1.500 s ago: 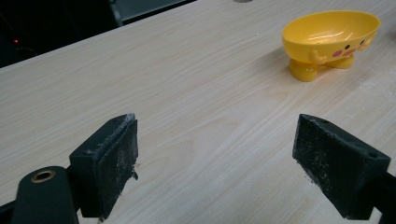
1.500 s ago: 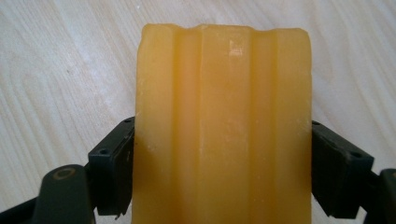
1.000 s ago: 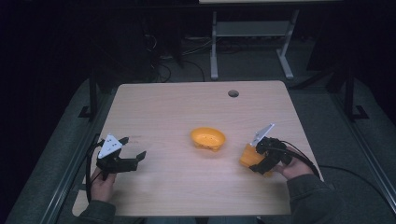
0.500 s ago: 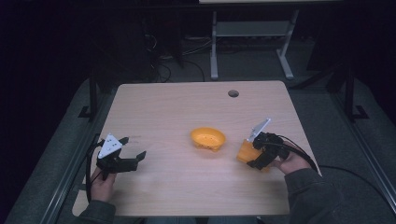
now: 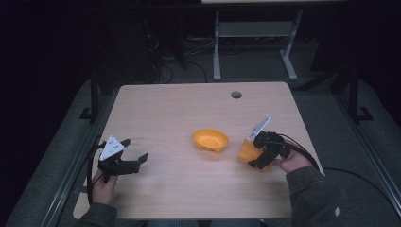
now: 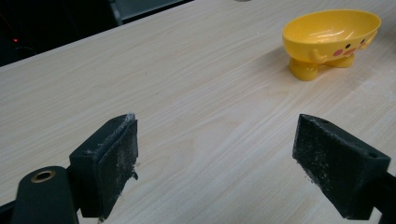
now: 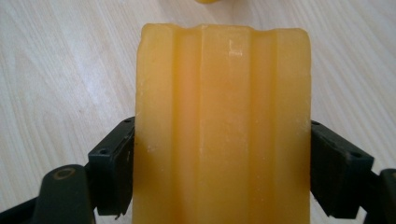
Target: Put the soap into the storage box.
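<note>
Right gripper [image 7: 223,154] clenched on ribbed yellow-orange soap bar [image 7: 223,126], flanks between jaws; likely stiff, slippery. Left gripper [image 6: 229,158] released, jaws apart.

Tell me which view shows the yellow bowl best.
The left gripper view: the yellow bowl is near, with its printed face and feet visible. The high view shows it small at mid-table; the right gripper view catches a sliver at the top edge.

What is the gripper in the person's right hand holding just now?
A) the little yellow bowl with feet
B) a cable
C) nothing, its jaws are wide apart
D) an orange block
D: in the right gripper view the two black jaws press against both sides of the orange block, and the high view shows the right gripper at that block, apart from the yellow bowl.
</note>
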A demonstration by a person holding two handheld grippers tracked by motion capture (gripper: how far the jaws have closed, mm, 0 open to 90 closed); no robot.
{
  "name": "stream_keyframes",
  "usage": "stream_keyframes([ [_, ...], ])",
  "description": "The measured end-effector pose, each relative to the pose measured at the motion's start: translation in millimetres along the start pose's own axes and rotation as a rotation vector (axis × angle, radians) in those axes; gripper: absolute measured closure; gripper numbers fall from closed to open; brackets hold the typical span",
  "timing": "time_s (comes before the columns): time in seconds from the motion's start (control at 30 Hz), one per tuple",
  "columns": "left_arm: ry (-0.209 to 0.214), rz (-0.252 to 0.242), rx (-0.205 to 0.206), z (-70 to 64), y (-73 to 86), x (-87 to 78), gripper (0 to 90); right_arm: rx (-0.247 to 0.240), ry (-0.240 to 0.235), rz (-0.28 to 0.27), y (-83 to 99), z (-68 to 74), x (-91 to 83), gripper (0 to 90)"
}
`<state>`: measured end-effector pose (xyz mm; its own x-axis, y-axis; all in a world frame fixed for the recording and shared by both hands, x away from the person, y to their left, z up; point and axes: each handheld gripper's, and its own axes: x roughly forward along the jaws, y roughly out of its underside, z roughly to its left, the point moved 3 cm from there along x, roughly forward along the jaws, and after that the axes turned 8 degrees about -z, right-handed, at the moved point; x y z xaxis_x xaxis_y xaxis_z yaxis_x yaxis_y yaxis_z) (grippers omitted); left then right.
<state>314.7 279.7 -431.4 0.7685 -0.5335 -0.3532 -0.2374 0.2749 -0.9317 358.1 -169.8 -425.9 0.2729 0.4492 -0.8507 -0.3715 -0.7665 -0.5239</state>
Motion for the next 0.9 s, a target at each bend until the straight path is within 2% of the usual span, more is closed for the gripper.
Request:
stream_keyframes([
  [0.27, -0.001, 0.003, 0.000, 0.7, 0.0, -0.2, 13.4, -0.024, 0.001, 0.001, -11.7, -2.1, -1.8, 20.6],
  [0.9, 0.000, 0.003, -0.001, 0.7, 0.1, -0.4, 13.4, -0.047, -0.003, -0.020, -34.4, -9.0, -5.5, 20.6],
])
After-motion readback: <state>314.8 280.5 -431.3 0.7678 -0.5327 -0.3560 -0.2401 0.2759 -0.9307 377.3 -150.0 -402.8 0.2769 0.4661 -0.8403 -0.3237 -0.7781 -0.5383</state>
